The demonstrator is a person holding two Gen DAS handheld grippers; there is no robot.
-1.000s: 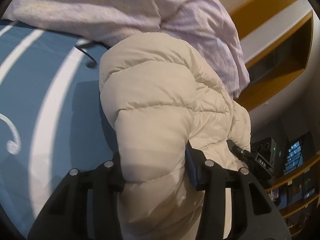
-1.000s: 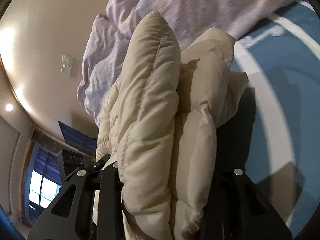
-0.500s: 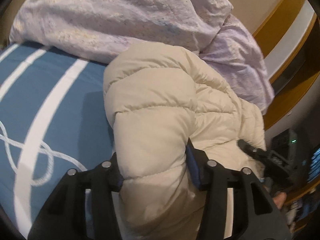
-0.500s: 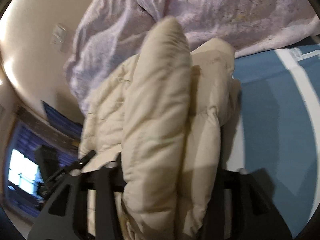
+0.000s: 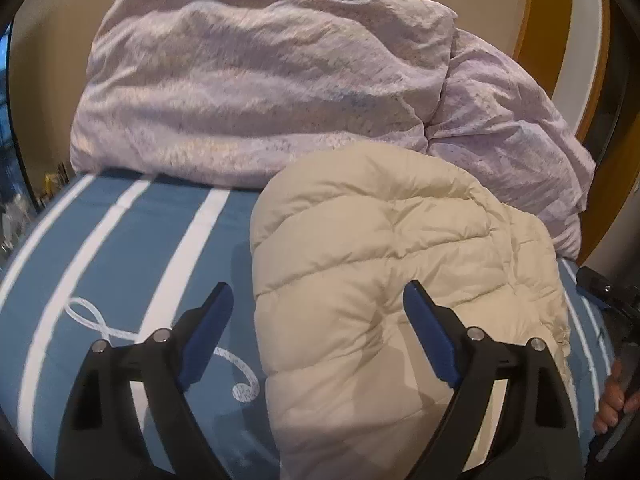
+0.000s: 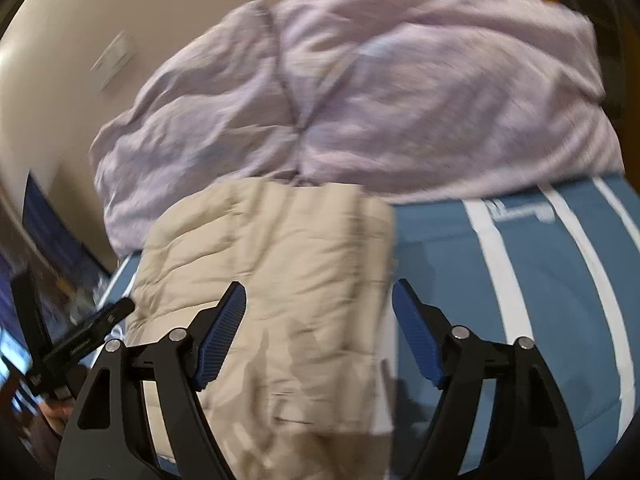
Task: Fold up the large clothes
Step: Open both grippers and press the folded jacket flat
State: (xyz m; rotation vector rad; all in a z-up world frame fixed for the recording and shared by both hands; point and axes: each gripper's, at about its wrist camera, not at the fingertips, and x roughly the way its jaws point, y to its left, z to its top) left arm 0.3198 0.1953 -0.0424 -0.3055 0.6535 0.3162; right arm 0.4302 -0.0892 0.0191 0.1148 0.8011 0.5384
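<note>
A cream quilted puffer jacket (image 5: pixel 384 280) lies folded on a blue bed cover with white stripes (image 5: pixel 132 248). In the left wrist view my left gripper (image 5: pixel 318 322) hangs over the jacket's near left edge. Its jaws are opening, and the blue pads (image 5: pixel 430 340) stand clear of the fabric. In the right wrist view the jacket (image 6: pixel 280 264) rests flat, blurred by motion. My right gripper (image 6: pixel 318 328) is above its near right edge. Its jaws are opening too, and the pads (image 6: pixel 222 332) do not press the cloth.
A bunched lilac duvet (image 5: pixel 260 88) fills the back of the bed, against the jacket's far side. Yellow-and-white shelving (image 5: pixel 576 52) stands at the right. The person's hand (image 5: pixel 616 400) and the other gripper show at the right edge. A dark screen (image 6: pixel 60 240) is left of the bed.
Both grippers let go of the jacket and spread their jaws. Both pulled back and rose. The jacket has settled flat on the bed.
</note>
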